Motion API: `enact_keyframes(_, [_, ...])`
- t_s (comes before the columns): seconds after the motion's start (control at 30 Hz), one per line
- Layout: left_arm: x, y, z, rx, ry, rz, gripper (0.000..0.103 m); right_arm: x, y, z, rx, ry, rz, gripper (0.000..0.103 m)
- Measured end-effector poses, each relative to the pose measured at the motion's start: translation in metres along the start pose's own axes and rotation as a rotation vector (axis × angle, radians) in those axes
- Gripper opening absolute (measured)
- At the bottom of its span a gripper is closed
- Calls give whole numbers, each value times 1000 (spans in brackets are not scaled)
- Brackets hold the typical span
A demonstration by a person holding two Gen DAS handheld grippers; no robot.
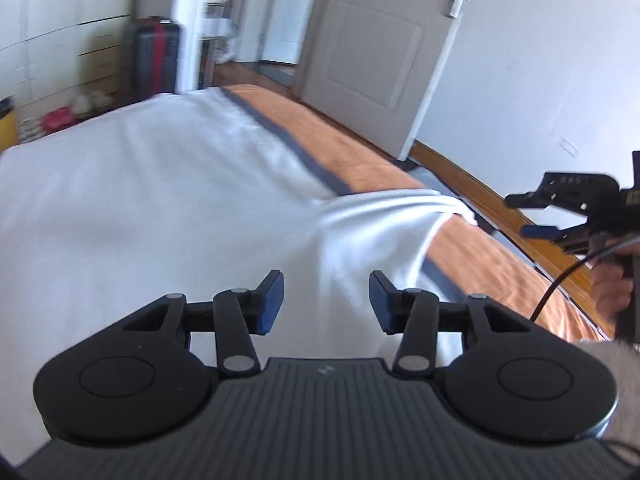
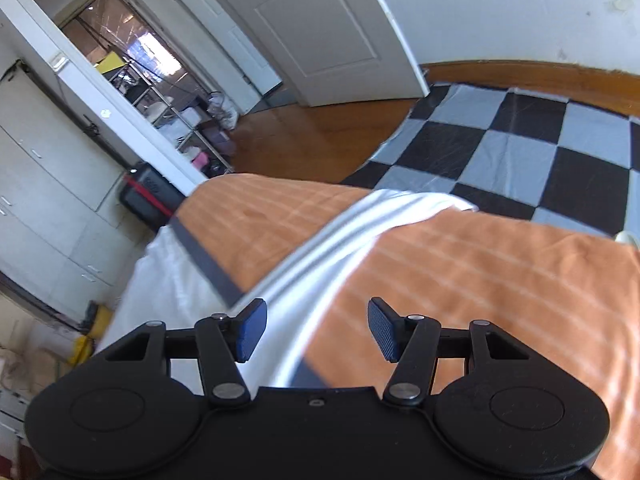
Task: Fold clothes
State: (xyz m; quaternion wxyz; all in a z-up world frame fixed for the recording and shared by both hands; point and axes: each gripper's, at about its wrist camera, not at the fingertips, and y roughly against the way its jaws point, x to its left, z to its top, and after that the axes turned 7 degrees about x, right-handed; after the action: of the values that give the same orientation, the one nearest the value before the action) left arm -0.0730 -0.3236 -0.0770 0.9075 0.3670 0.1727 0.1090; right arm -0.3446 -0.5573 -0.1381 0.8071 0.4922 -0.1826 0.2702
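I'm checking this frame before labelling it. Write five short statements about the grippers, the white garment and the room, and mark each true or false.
1. The left gripper is open and holds nothing. True.
2. The right gripper is shut on the white garment. False: it is open and holds nothing.
3. The white garment lies on an orange bedspread. True.
4. The door is closed. False: it stands open.
5. The checkered rug is red and white. False: it is black and grey.
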Motion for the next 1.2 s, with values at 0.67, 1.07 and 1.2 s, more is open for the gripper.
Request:
enact_keyframes(0.67, [-64,-176,47,155,-123,-10,3,-68,-80,21,164,-169,358,61])
enact_keyframes(1.07, [-35,-117,39,-12,86,-144,3,-54,-121,4,81,-223,515,62])
enact_keyframes(1.2, [-38,-119,30,11,105,-154,3,-69,-128,15,36,-298,501,62])
